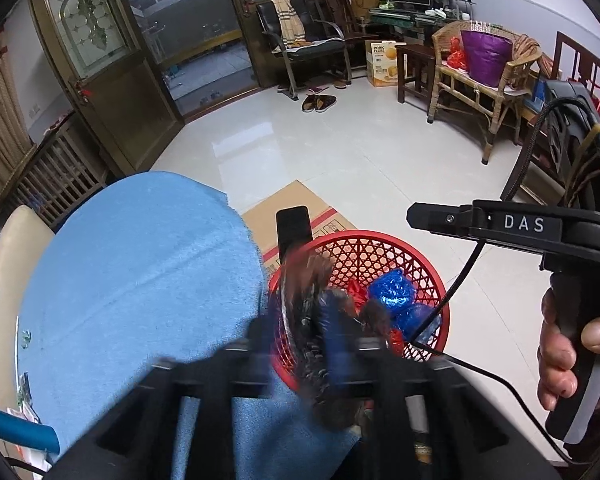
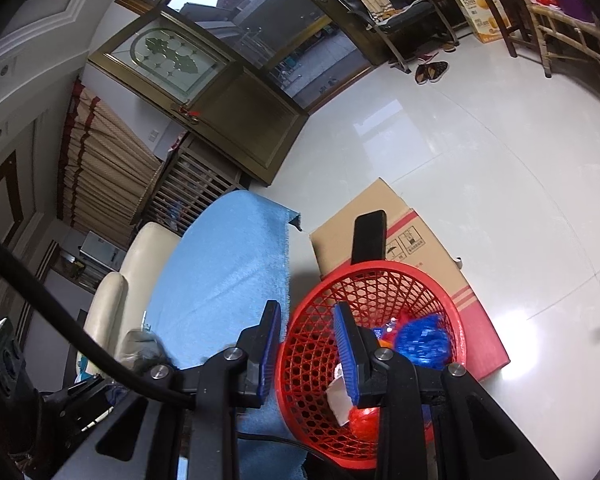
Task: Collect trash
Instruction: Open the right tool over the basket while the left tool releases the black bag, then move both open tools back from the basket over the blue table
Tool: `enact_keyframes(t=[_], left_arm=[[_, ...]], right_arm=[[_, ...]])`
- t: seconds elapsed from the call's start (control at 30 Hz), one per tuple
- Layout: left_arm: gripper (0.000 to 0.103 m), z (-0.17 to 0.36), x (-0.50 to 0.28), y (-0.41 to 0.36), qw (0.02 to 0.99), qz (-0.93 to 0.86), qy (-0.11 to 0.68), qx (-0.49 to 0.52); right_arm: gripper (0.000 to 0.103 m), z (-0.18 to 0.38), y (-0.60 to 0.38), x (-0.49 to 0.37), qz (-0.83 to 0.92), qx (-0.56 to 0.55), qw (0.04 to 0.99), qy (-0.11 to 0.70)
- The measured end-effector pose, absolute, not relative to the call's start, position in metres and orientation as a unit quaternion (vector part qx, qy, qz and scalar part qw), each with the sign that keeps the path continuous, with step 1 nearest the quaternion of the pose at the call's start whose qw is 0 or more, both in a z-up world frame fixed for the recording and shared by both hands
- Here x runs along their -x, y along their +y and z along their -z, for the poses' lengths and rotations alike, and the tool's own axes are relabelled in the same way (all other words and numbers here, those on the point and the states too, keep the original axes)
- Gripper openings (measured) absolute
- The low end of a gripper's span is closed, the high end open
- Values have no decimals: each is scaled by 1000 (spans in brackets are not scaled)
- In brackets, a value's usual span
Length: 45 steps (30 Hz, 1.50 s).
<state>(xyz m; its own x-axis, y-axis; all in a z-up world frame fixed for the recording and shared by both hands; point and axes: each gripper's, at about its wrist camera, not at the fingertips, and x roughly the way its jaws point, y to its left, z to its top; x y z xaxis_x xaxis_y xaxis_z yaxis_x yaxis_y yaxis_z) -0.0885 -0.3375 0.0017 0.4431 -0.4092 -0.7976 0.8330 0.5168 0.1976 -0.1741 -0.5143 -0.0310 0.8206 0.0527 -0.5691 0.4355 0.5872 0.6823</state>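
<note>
A red mesh basket (image 1: 384, 252) (image 2: 400, 284) stands on the floor beside the blue-clothed table (image 1: 140, 280) (image 2: 228, 272). It holds blue plastic wrappers (image 1: 394, 290) (image 2: 424, 340), red scraps (image 2: 364, 420) and white paper (image 2: 340, 398). My left gripper (image 1: 320, 320) is over the basket's near rim, blurred, with a dark crumpled wrapper (image 1: 312, 300) between its fingers. My right gripper (image 2: 312, 344) is open and empty above the basket's left rim; it also shows in the left wrist view (image 1: 500, 226), held by a hand.
A cardboard box (image 1: 300, 208) (image 2: 412, 240) lies on the floor behind the basket. A cream chair (image 2: 140, 264) stands beside the table. Chairs, a wicker chair (image 1: 480, 76), slippers (image 1: 318, 102) and a glass door (image 1: 100, 68) line the far side of the tiled floor.
</note>
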Motion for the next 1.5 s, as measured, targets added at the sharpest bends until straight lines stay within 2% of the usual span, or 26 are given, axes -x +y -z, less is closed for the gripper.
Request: enact_keyframes(t=[0.03,0.07,0.37,0.5,0.6,0.63,0.7,0.73,1.13,1.2,1.5], left_arm=[[65,-4,91,-336,802,388,343,-299],[68,-6,93,-334,807,388,331,-298],[71,-18,87,-310,826,369,311,-293],[78,-30,81,-291,843,347,299,-281],[80,-40,76,-271,858,329,291,-268],[80,-43,74,-264,863,320,288,-264],[82,-48,69,-249,874,302,283,-256],[82,-52,67,-241,879,293,280,-250],[86,-83,48,-132,931,177,265,-180],[89,-87,48,-115,937,161,262,-168],[90,-99,60,-41,956,91,247,-129]], right_arm=[[31,32,-515,174,112,-442,845,278],[31,33,-515,174,111,-444,845,278],[32,30,-504,169,112,-430,851,281],[32,22,-488,160,105,-412,858,288],[34,10,-472,152,98,-385,871,289],[38,5,-465,151,91,-376,877,285],[75,-4,-453,147,90,-357,886,281],[76,-11,-445,146,90,-344,895,271],[76,-65,-339,117,36,-218,940,261],[76,-74,-313,112,24,-187,947,261],[76,-93,-222,105,-18,-121,956,267]])
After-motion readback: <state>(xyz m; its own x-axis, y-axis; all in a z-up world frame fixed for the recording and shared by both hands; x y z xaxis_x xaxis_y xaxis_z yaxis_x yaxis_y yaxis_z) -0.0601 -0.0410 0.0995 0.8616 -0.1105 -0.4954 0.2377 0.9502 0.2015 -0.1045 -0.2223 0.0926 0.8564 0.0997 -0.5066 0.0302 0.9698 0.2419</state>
